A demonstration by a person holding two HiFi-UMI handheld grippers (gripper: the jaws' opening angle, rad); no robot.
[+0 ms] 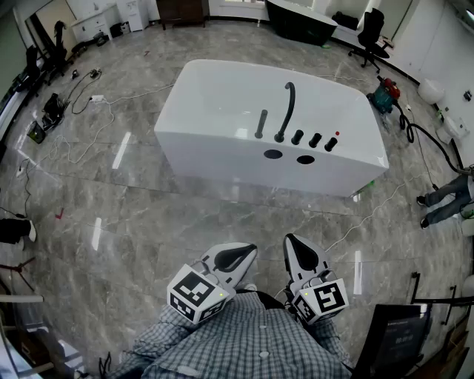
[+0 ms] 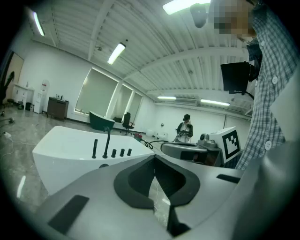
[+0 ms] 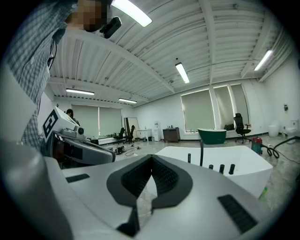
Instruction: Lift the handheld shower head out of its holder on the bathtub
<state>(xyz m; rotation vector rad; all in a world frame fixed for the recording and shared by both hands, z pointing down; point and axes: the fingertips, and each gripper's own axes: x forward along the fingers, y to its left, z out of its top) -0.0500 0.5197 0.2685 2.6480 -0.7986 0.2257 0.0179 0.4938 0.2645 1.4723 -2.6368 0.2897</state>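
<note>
A white bathtub stands on the marble floor a few steps ahead of me. On its near rim the black handheld shower head stands upright in its holder, left of the curved black spout and three black knobs. My left gripper and right gripper are held close to my body, far from the tub, both shut and empty. The left gripper view shows its shut gripper and, beyond it, the shower head. In the right gripper view the shower head stands beyond that shut gripper.
Cables trail over the floor at the left and a hose at the right. A red and green machine sits by the tub's far right corner. A dark tub and an office chair stand behind. A person stands far off.
</note>
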